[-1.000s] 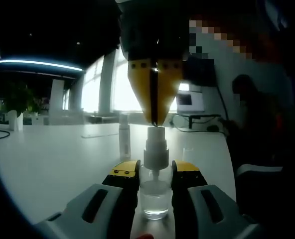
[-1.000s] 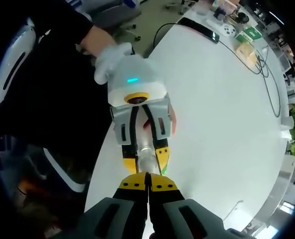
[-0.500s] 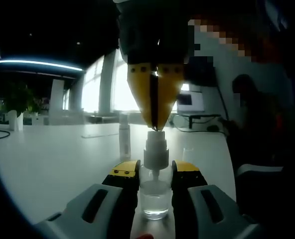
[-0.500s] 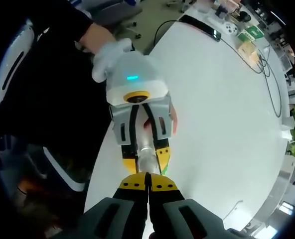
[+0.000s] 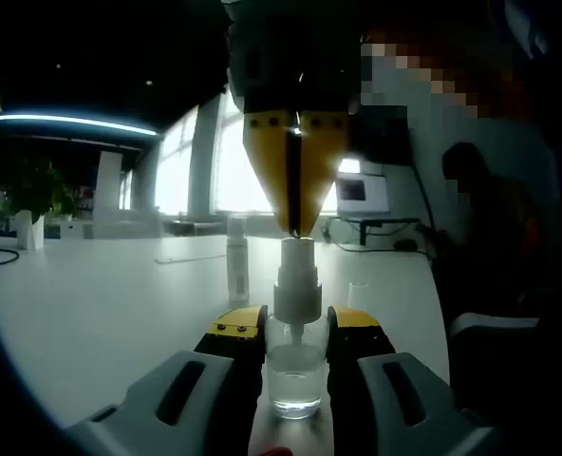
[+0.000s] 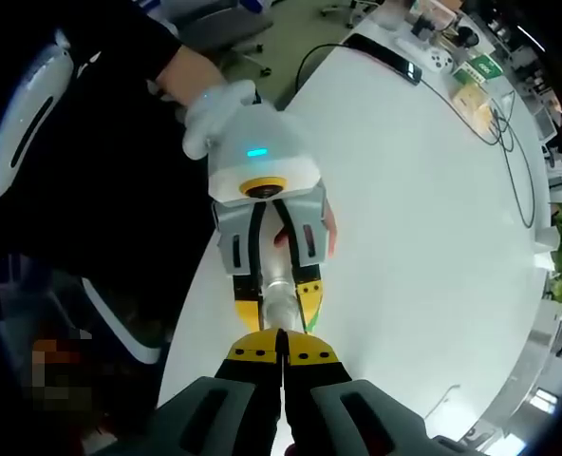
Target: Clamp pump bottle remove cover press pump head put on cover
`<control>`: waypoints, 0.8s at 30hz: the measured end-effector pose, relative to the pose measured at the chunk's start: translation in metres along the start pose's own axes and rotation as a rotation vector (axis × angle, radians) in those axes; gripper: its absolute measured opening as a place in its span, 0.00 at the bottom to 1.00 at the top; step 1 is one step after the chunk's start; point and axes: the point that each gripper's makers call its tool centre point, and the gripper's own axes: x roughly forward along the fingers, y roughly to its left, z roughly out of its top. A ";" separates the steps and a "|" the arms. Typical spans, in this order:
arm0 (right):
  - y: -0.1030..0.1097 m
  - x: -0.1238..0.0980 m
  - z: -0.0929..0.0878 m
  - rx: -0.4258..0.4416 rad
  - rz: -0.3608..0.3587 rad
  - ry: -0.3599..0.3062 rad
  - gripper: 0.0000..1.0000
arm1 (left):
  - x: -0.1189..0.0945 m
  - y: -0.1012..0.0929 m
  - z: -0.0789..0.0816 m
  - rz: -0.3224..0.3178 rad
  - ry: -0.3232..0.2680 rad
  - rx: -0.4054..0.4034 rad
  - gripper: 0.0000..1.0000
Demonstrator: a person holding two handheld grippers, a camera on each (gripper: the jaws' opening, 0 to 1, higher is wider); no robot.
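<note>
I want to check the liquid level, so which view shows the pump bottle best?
The left gripper view: the pump bottle stands side-on between the left gripper fingers, clear liquid and white pump head visible. The right gripper view looks straight down, showing just its top below the shut right gripper.

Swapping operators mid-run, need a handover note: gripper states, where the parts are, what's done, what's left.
Left gripper: shut on the small clear pump bottle, holding it upright on the white table.
Right gripper: jaws shut, tips coming straight down onto the white pump head; in the right gripper view its shut tips sit directly over the bottle.
Cover: already off the bottle. A small clear cap-like piece stands on the table beyond the bottle; probably the cover, too blurred to confirm.
Done: clamp, cover removal.
Left: finish pressing the pump head, then refit the cover.
</note>
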 end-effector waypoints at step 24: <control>0.000 0.000 0.000 0.005 -0.002 -0.014 0.00 | 0.000 -0.001 0.001 0.002 0.000 0.002 0.16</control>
